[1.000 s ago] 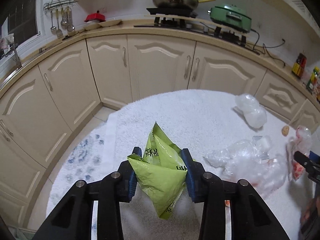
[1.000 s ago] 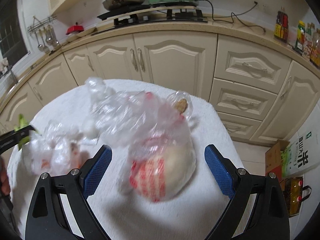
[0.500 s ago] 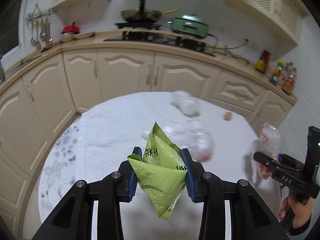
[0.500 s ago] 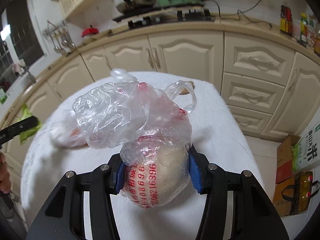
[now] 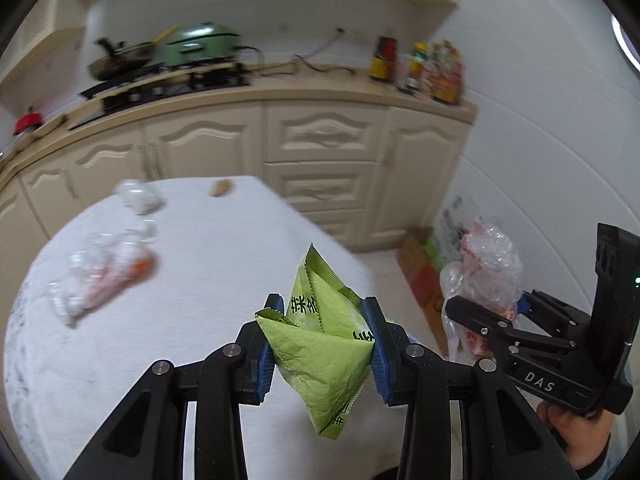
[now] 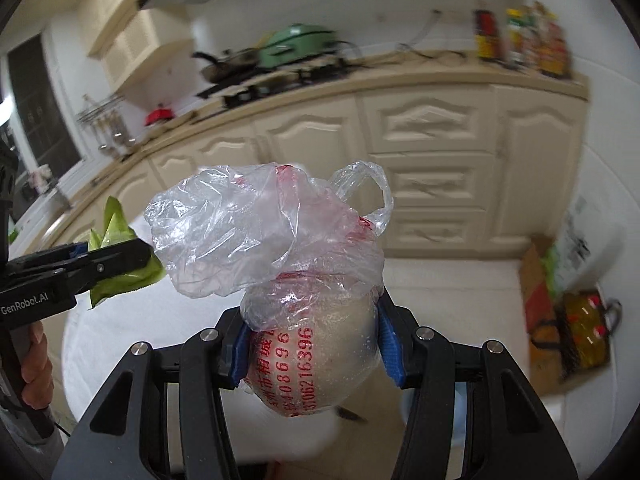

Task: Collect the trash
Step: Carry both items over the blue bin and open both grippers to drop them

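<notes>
Left wrist view: a green wrapper is pinched at the lower centre by the left gripper, its blue pads pressed against the crumpled sides. At the right edge, a knotted plastic bag is clamped in the right gripper, clear of the white table. Both pieces seem to be held aloft for carrying to a bin. More clear bags are left at the table's left.
</notes>
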`<state>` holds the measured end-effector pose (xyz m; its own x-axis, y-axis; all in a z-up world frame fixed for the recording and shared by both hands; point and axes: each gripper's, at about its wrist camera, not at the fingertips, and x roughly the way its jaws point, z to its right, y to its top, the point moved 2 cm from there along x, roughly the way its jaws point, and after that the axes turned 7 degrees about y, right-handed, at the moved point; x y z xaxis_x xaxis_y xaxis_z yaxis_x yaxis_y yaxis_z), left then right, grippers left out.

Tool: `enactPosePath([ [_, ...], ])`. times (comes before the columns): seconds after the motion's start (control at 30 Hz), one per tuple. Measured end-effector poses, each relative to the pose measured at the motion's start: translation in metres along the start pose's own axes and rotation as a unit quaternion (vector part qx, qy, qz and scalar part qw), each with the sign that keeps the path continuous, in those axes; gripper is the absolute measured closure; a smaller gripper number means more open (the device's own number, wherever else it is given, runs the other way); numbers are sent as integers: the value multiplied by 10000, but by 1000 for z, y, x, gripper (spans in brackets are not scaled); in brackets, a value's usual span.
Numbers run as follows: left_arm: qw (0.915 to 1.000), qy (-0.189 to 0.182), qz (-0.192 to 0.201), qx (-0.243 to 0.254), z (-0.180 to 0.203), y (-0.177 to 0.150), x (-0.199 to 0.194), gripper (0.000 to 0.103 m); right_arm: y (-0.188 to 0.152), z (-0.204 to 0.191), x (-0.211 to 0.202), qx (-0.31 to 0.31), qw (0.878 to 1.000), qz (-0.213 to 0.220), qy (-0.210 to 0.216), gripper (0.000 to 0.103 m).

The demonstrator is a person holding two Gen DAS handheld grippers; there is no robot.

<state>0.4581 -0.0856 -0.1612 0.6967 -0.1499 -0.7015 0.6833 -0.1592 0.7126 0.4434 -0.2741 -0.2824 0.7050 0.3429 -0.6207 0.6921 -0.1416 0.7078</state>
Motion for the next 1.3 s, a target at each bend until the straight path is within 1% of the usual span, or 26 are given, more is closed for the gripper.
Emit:
enactPosePath([
  [0.13,9985,-176,-304,409,65,-2,34,67,-29,59,-25,431,9984,9,-355,50],
  [0.27,9934,-300,-733,828,123,-4,81,67,-54,108,-35,844,9948,-22,-568,50],
  [0.5,9799,-375,-1471,1291,183,-12,163,67,-97,178,-23,1431,9863,-218,-786,50],
  [0.57,9765,-396,-1608,1375,197,-6,186,67,-108,195,-16,1581,9836,-307,-808,50],
  [0.63,9730,-406,-1753,1447,208,-6,208,67,-120,210,-7,1723,9807,-389,-841,50],
  [0.67,9715,-362,-1834,1455,211,2,223,67,-126,215,-3,1763,9797,-431,-853,50],
  [0.73,9690,-367,-1971,1442,217,7,246,66,-136,226,5,1843,9774,-502,-906,50],
  [0.77,9685,-377,-2000,1432,219,10,254,64,-139,230,8,1875,9765,-533,-920,50],
  [0.83,9680,-370,-2037,1416,224,15,267,63,-144,238,14,1955,9745,-575,-941,50],
  [0.87,9676,-371,-2059,1415,229,15,277,60,-147,241,17,1989,9736,-597,-945,50],
  [0.9,9673,-378,-2076,1410,231,15,282,52,-149,243,20,2018,9728,-625,-945,50],
  [0.97,9678,-325,-2058,1412,230,16,291,44,-153,247,26,2065,9715,-677,-949,50],
  [1.07,9687,-237,-2064,1359,226,3,306,43,-156,250,34,2109,9703,-730,-936,50],
  [1.13,9701,-149,-2056,1280,224,1,309,42,-157,251,40,2130,9698,-761,-917,49],
  [1.3,9737,297,-1848,1295,222,-2,302,41,-152,249,52,2124,9701,-778,-883,48],
])
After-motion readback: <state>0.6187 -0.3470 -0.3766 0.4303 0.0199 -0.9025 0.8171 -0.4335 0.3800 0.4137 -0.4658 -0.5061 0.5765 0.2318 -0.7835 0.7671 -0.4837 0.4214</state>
